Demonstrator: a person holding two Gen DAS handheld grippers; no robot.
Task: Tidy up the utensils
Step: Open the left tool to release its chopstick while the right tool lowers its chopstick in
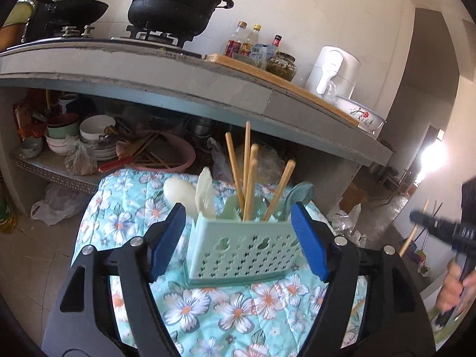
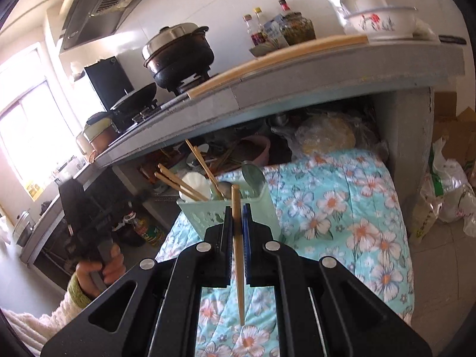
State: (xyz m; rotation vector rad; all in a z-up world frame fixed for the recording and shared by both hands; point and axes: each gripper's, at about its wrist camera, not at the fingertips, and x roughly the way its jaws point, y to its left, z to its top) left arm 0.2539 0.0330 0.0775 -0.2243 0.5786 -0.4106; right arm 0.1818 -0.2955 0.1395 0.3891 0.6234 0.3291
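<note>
The right gripper has its fingers clamped on a single pale wooden chopstick, held near-vertical just this side of the mint-green perforated plastic utensil caddy. The grip sits high on the stick, so it could pivot or slip, and its tip could catch the caddy's rim and tip the light caddy on the soft floral quilted cover.

The left gripper has its fingers apart, flanking the caddy without touching it, so nothing steadies it.

In the caddy I count five upright chopsticks, two white spoons and what look like two grey-green spoons.
</note>
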